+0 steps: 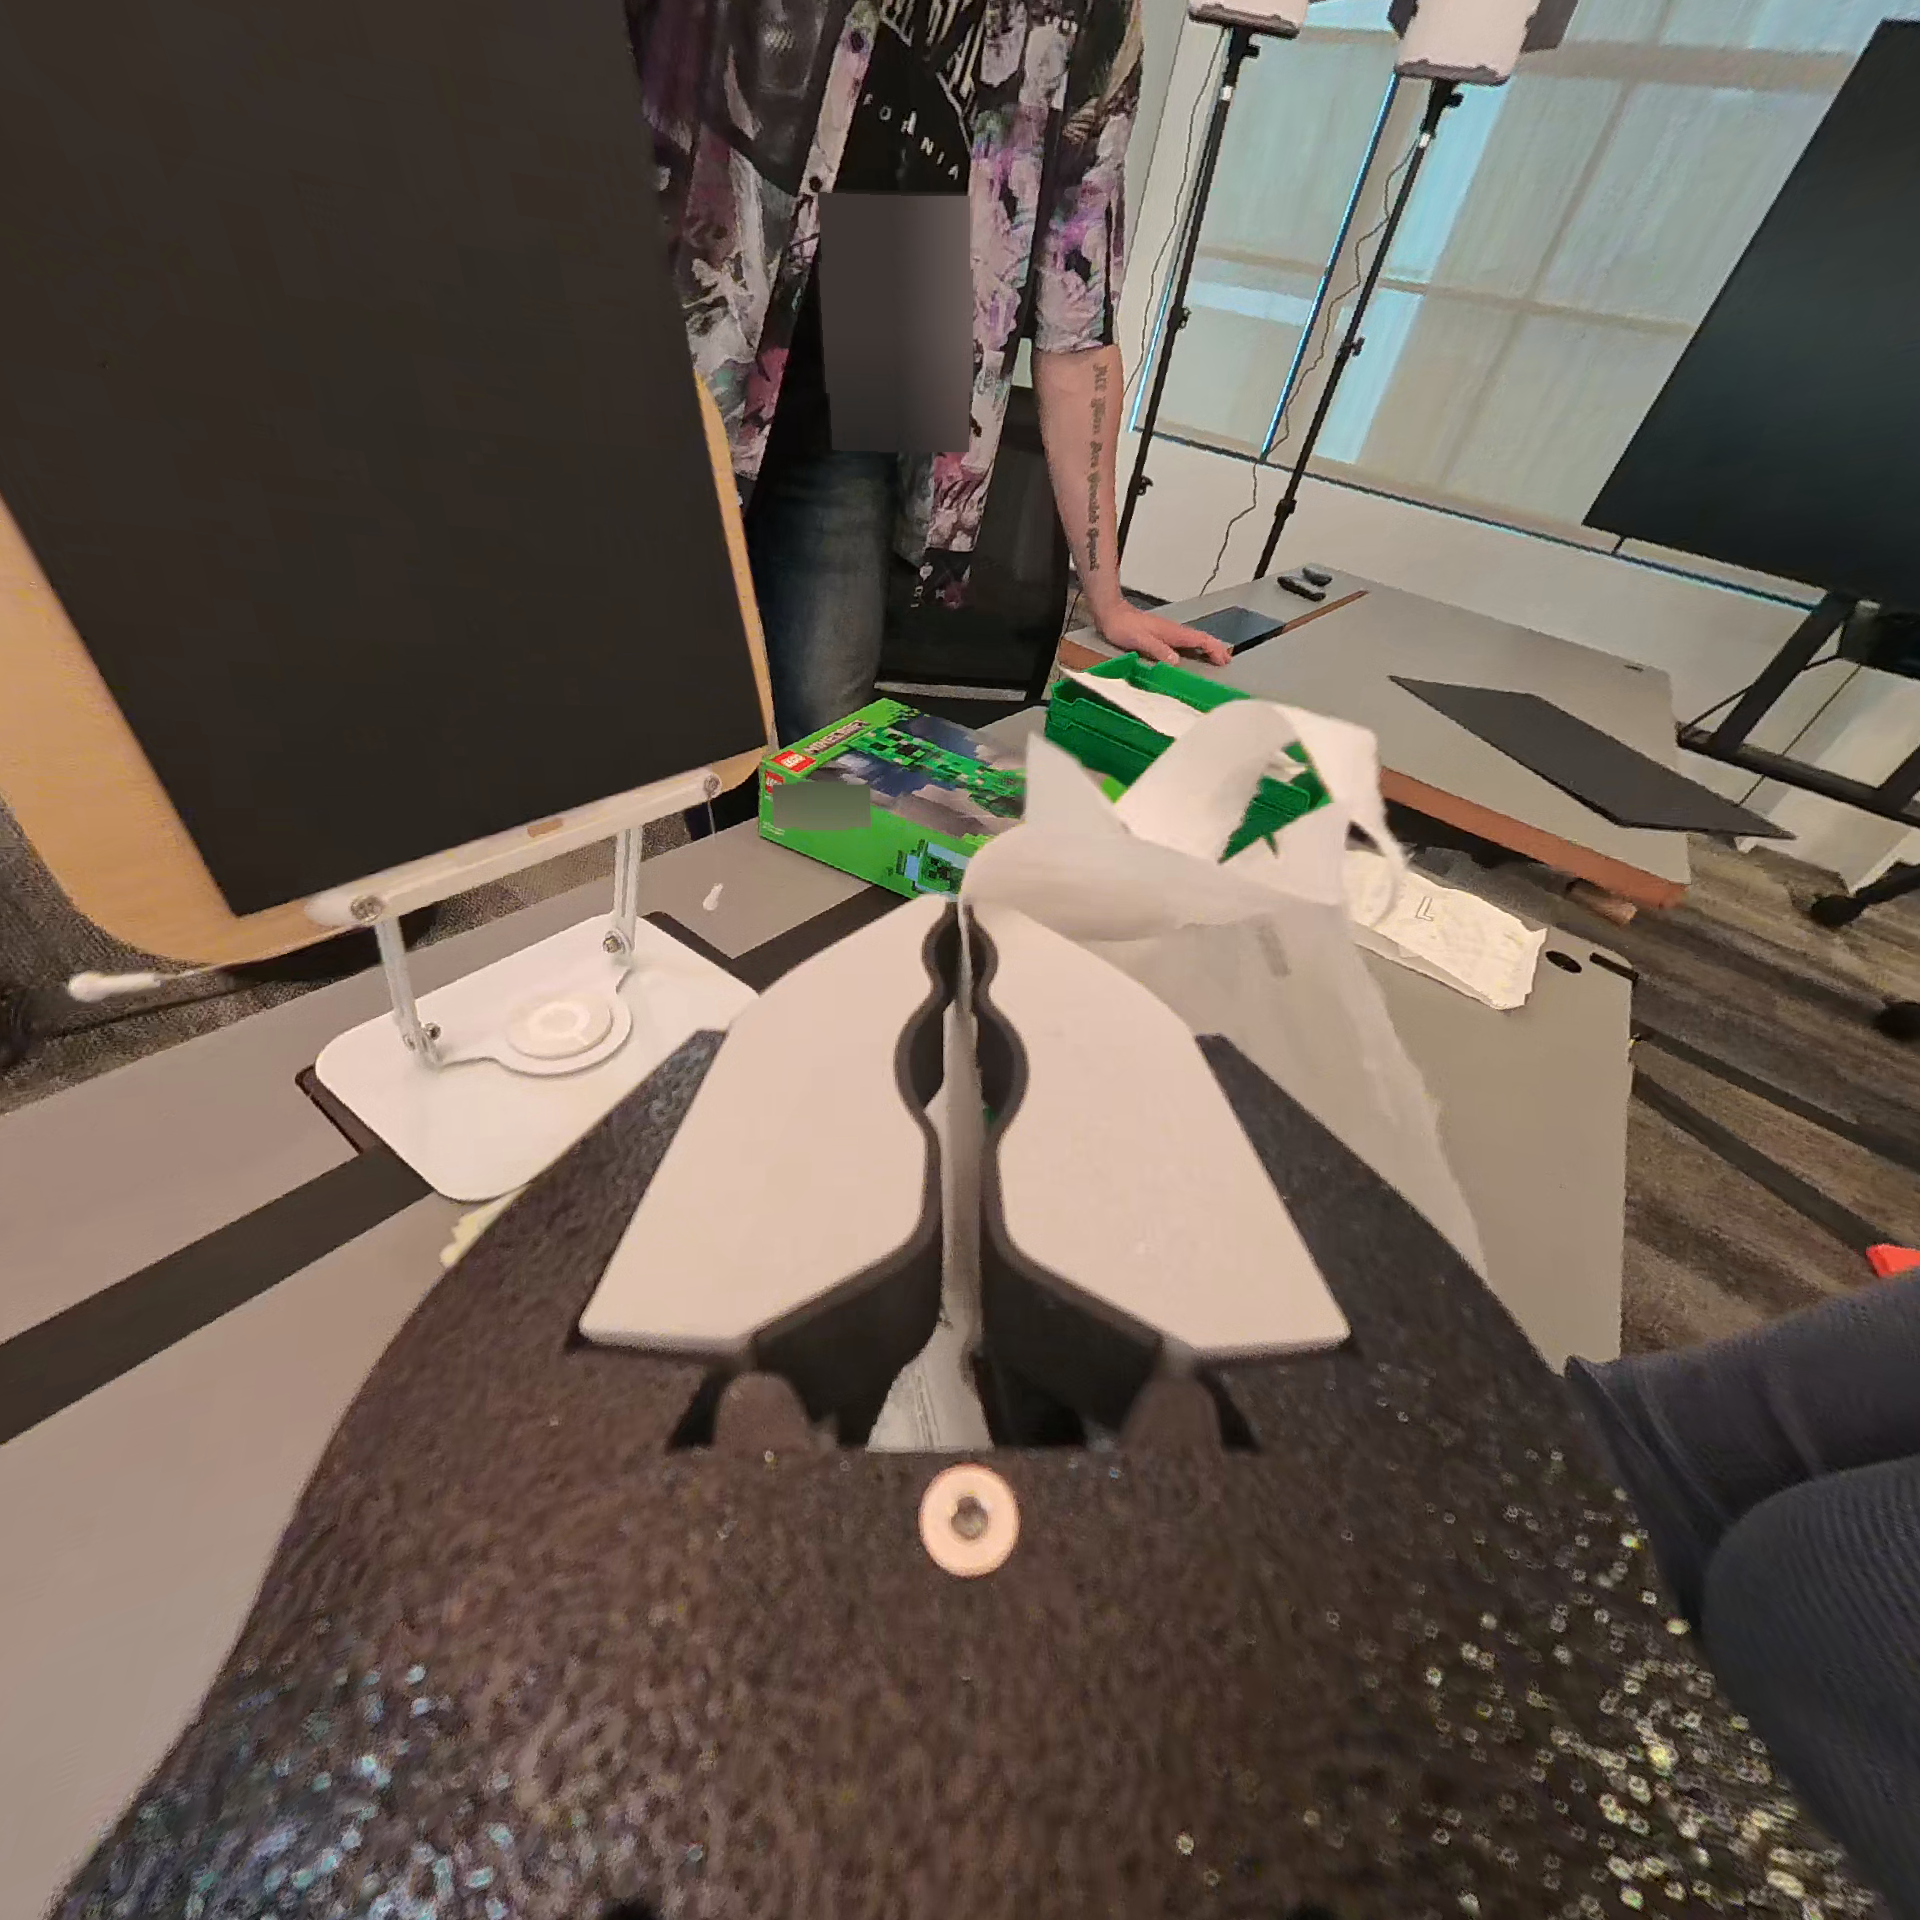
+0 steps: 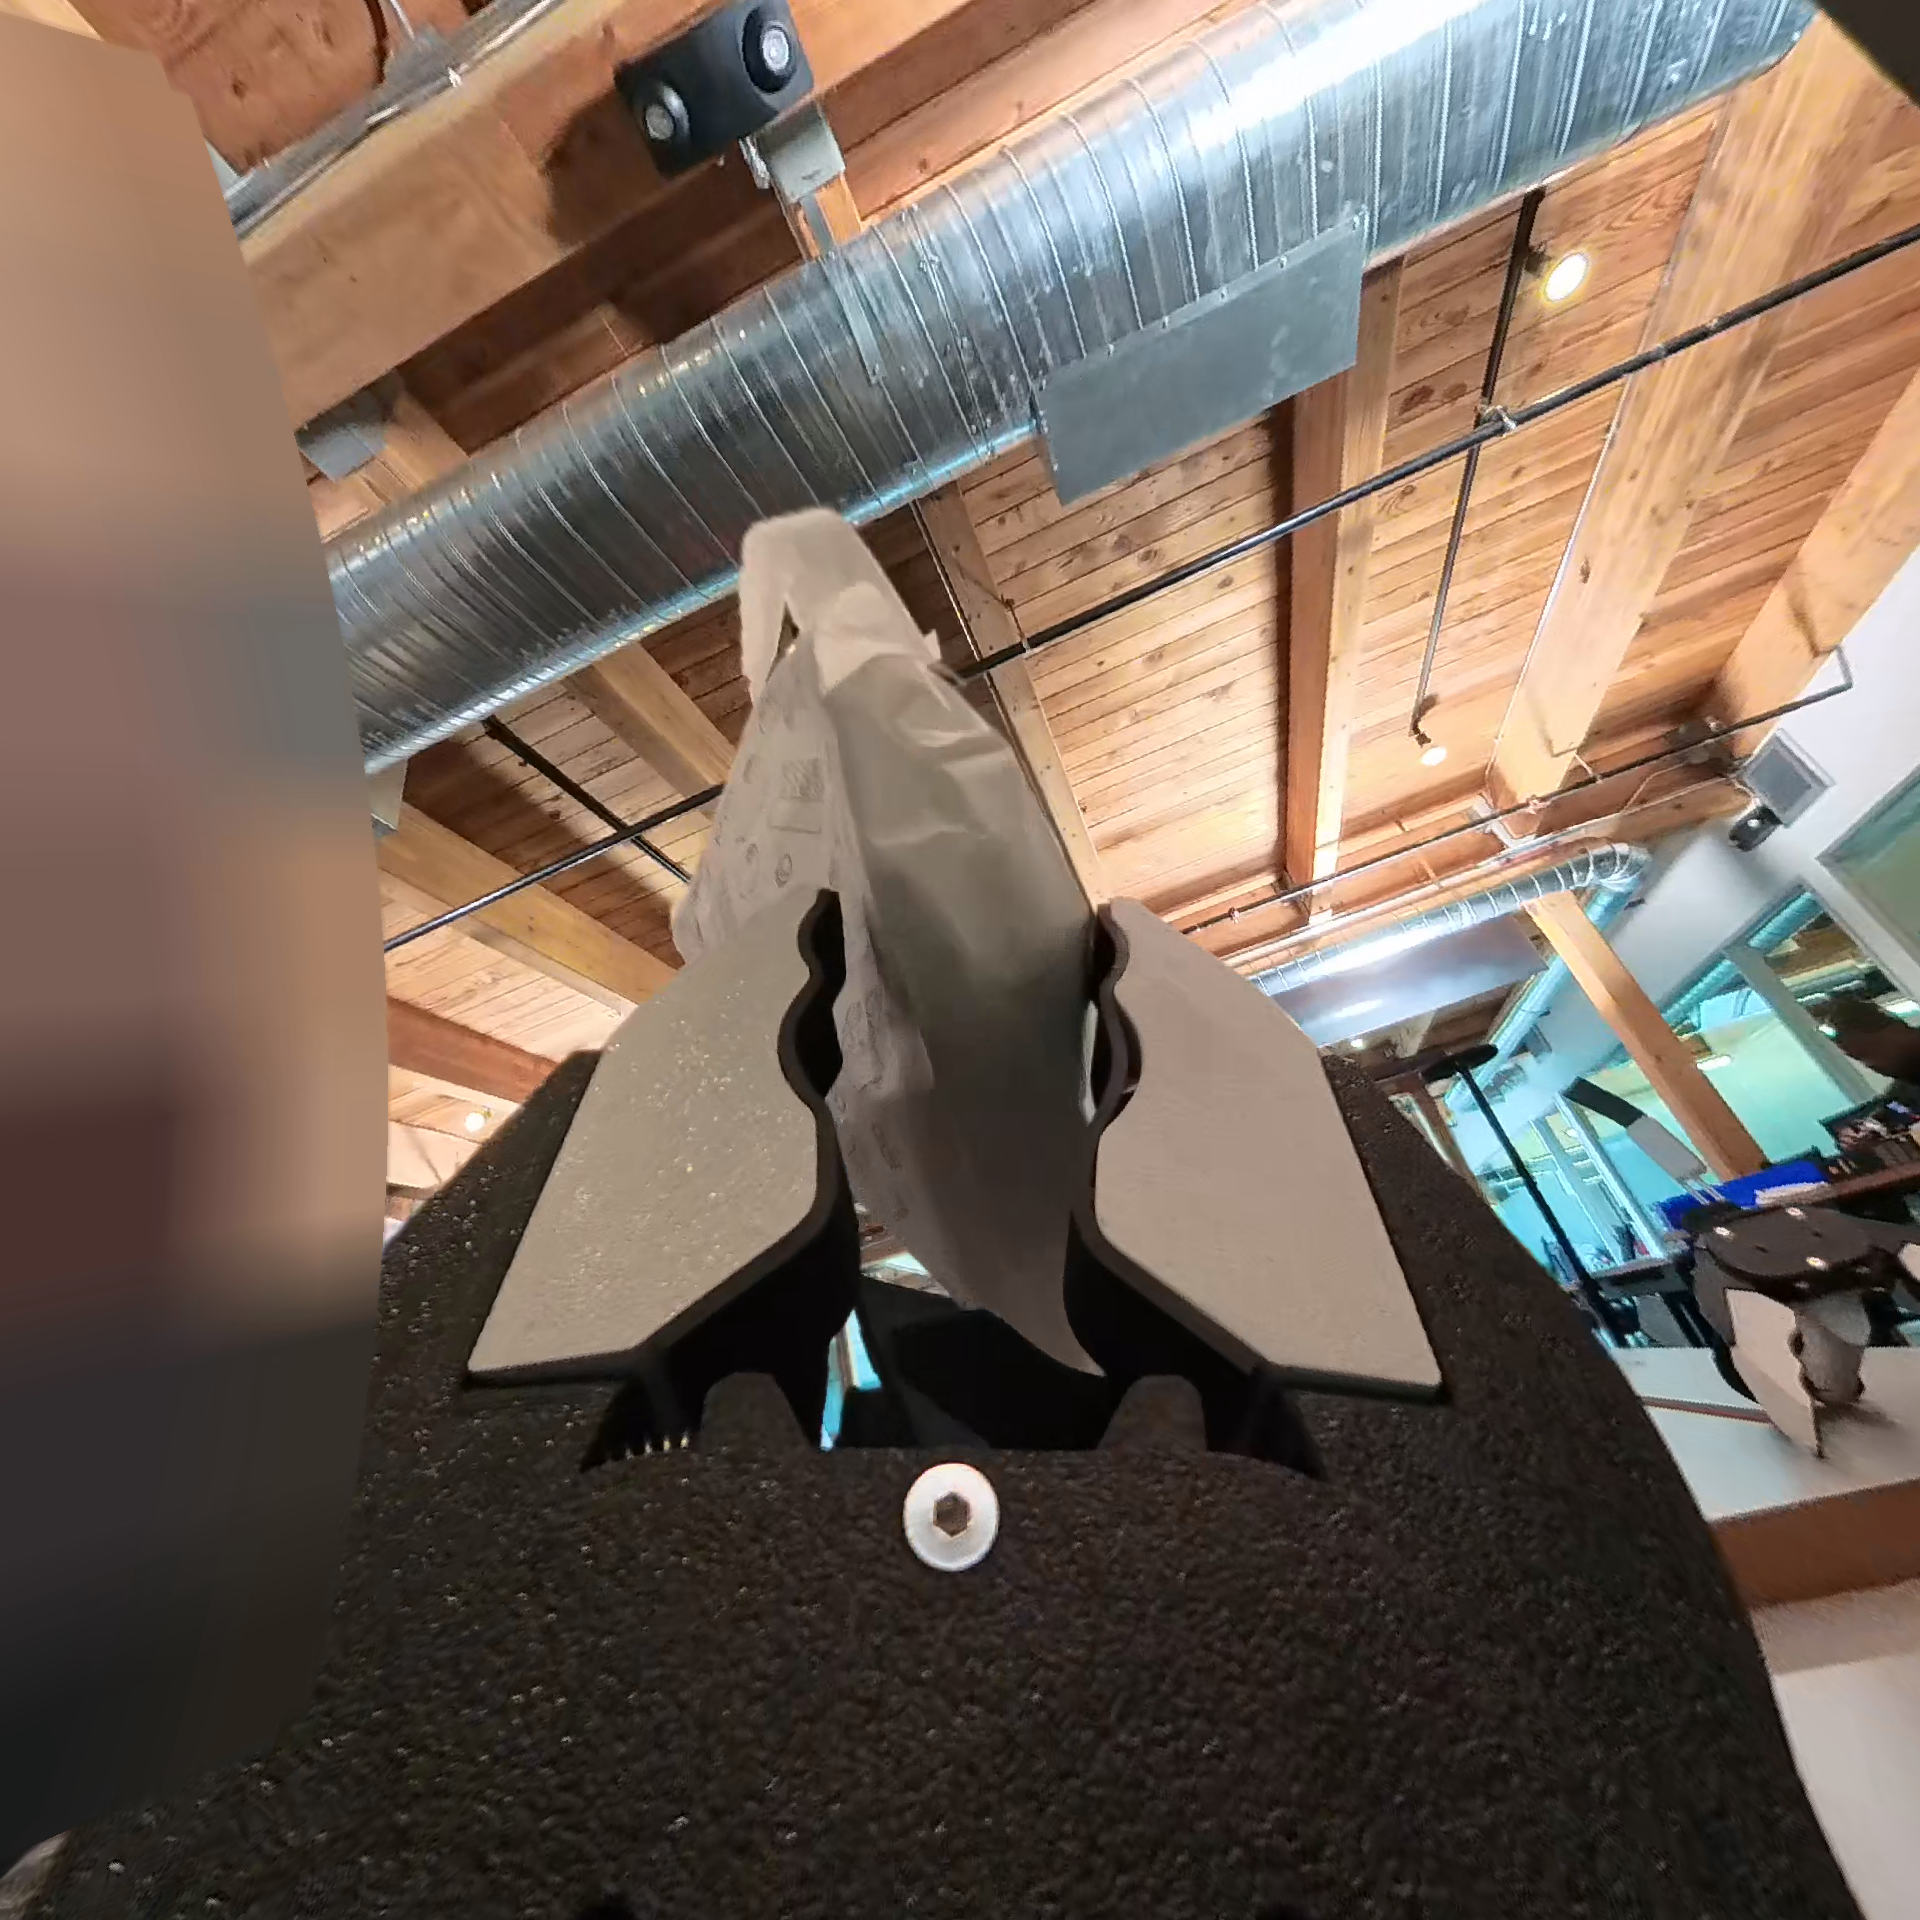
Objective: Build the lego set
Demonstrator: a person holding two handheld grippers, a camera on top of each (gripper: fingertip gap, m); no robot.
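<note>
Both grippers hold white paper bags.

The left gripper [image 1: 964, 940] has its jaws nearly closed, pinching a torn bag [image 1: 1195, 894] above the grey table [image 1: 187, 1122]; the right gripper [image 2: 961, 925], jaws part-open, grips another bag [image 2: 914, 883]. The Lego box [image 1: 883, 800] lies farther back.

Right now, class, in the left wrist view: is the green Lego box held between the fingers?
No, the green Lego box lies on the table beyond the left gripper, whose fingers pinch a white paper bag.
</note>
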